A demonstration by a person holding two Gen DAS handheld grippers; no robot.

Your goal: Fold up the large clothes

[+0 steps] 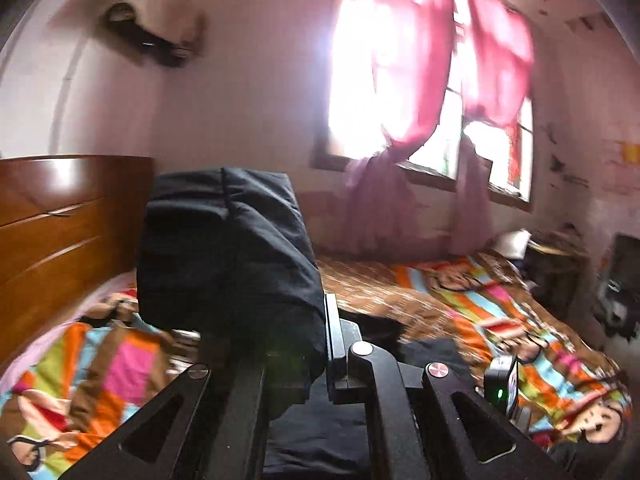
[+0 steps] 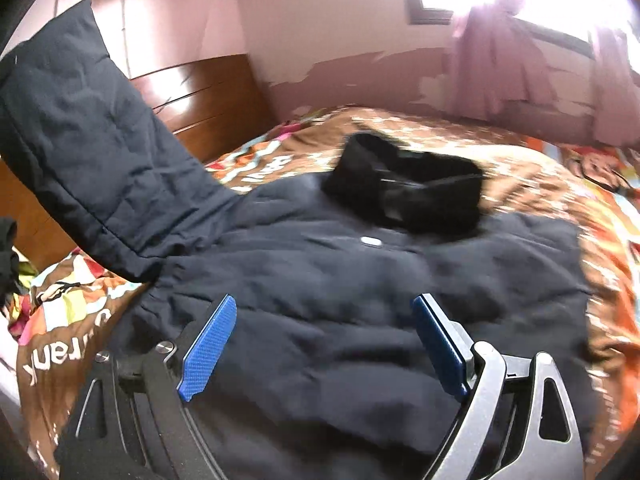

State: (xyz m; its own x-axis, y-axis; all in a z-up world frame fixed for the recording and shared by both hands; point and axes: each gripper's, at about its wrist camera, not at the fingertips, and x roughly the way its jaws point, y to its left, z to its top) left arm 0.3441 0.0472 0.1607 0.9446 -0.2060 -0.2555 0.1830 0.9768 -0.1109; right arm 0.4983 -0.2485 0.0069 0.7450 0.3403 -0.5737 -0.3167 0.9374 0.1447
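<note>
Folding goes best if the left gripper (image 1: 320, 360), pinching the sleeve (image 1: 228, 248), carries it across the jacket (image 2: 340, 300) while the spread right gripper (image 2: 324, 344) pins the body.

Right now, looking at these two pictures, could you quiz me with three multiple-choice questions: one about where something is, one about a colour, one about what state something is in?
1. Where does the jacket's body lie?
A. on the bed
B. on the floor
C. on a chair

2. What colour are the pads on the right hand-held gripper?
A. red
B. blue
C. green

3. How is the jacket's sleeve?
A. flat on the bed
B. tucked under the collar
C. lifted in the air

Answers:
1. A: the jacket is spread on the colourful bedspread.
2. B: the pads on the right hand-held gripper are blue.
3. C: the sleeve rises off the bed, pinched in the left hand-held gripper.
</note>
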